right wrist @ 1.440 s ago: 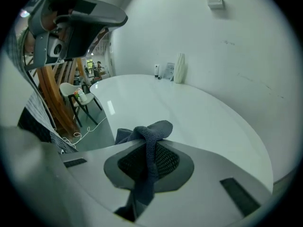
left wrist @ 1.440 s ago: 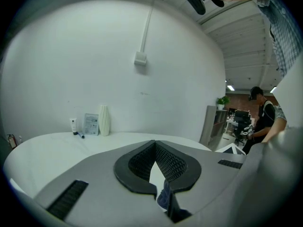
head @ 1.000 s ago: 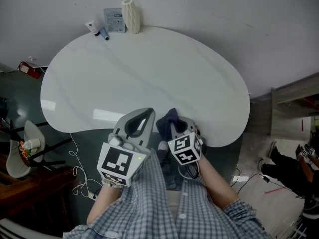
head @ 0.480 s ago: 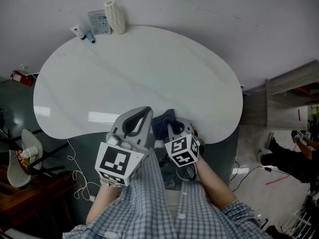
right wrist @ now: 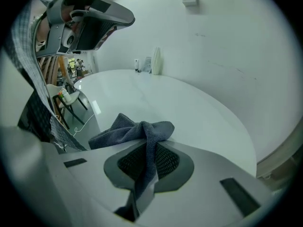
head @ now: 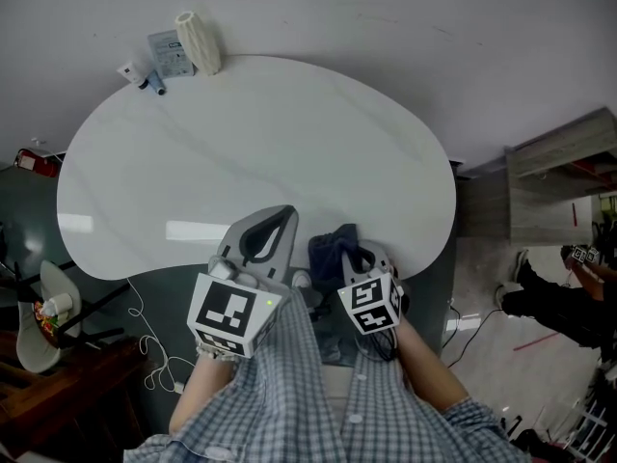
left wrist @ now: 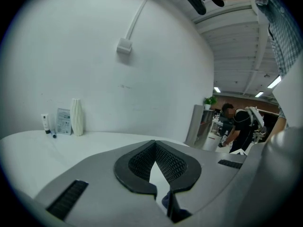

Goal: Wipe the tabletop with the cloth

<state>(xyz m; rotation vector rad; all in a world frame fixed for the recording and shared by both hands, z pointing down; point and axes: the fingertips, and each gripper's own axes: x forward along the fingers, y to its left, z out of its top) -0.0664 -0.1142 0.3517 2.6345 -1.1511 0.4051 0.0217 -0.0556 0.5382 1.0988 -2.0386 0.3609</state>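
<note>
One cloth [right wrist: 127, 128] clamped between right gripper [right wrist: 150, 137] jaws, bunched beyond tips

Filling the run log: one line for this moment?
right gripper: shut on cloth | left gripper: shut, empty | cloth: at near edge of table
</note>
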